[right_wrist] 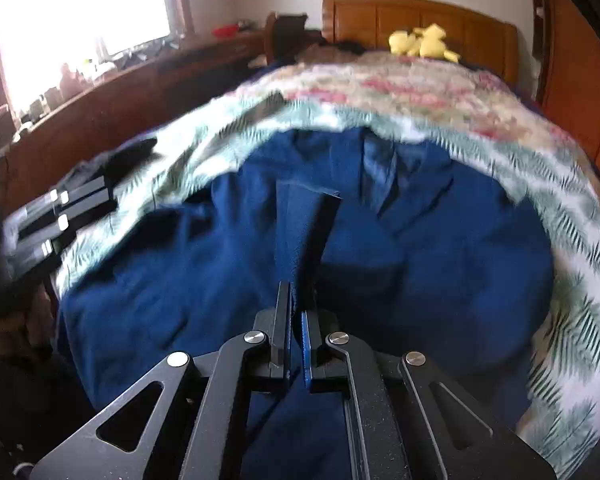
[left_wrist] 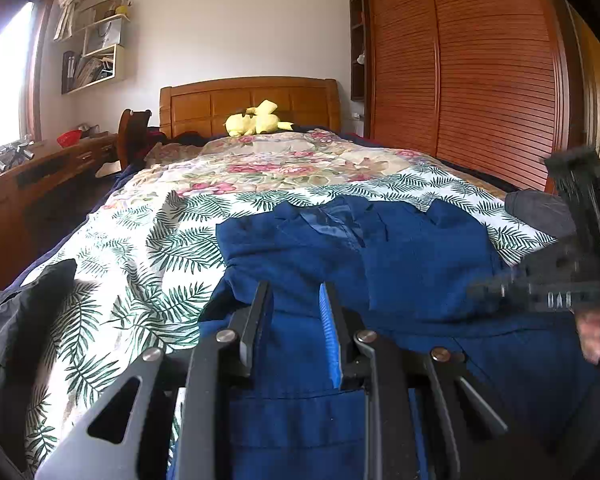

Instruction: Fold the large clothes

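Observation:
A large dark blue garment [left_wrist: 400, 264] lies spread on the leaf-print bed cover [left_wrist: 148, 240], collar toward the headboard. My left gripper [left_wrist: 296, 288] stands at its near left edge, jaws narrowly apart with a thick fold of the blue cloth between the pads and lifted off the cover. In the right wrist view the same garment [right_wrist: 440, 260] fills the middle. My right gripper [right_wrist: 298, 296] is shut on a thin flap of it that rises from the fingertips. That gripper shows blurred at the right of the left wrist view, a hand [left_wrist: 592, 332] on it.
A black garment [left_wrist: 20, 304] lies at the cover's left edge and a dark grey item [left_wrist: 540, 212] at the right. A yellow plush toy [left_wrist: 256, 120] sits by the wooden headboard [left_wrist: 204, 104]. A slatted wardrobe [left_wrist: 480, 80] flanks the right, a wooden desk [left_wrist: 40, 176] the left.

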Demonstrator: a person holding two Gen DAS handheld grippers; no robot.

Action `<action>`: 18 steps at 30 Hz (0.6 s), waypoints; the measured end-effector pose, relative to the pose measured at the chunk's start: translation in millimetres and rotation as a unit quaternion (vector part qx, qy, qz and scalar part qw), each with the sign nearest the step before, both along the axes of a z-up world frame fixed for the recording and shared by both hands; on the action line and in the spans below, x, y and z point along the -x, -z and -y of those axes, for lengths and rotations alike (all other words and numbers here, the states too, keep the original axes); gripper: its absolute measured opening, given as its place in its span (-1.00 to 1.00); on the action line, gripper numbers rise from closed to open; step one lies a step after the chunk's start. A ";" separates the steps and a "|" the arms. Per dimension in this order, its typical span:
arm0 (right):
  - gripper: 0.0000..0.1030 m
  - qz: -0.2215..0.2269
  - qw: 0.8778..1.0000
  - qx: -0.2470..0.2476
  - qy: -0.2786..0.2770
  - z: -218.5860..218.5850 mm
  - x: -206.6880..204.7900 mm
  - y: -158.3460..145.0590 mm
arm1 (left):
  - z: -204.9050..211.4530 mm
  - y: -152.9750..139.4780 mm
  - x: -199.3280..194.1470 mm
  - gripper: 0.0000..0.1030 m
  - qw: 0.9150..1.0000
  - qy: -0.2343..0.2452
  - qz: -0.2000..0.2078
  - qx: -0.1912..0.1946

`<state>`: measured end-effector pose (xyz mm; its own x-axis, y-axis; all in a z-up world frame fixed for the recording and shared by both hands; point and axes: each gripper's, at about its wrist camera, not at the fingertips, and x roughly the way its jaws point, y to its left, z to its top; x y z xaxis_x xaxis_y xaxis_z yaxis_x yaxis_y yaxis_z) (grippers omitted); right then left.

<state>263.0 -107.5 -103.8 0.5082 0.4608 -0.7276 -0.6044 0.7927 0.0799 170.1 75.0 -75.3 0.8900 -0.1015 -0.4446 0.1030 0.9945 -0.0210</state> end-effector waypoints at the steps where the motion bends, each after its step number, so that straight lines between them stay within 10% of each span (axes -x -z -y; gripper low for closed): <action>1: -0.98 -0.006 1.000 0.001 -0.002 -0.1 4.5 6.4 | 0.3 0.4 -0.1 -0.58 1.000 0.000 -0.001 0.000; 10: -0.89 -0.029 0.999 0.014 -0.016 -3.1 38.2 36.7 | 6.3 3.5 -3.3 -0.58 1.000 0.005 -0.005 -0.003; 18: -0.18 -0.002 1.000 0.028 0.000 7.4 57.2 34.3 | 17.6 13.7 -9.3 -0.57 0.999 0.037 -0.021 -0.003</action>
<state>205.8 -114.9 -138.1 0.5056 0.4190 -0.7542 -0.6048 0.7956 0.0366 179.4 57.4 -88.9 0.8606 -0.1630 -0.4825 0.1747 0.9844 -0.0210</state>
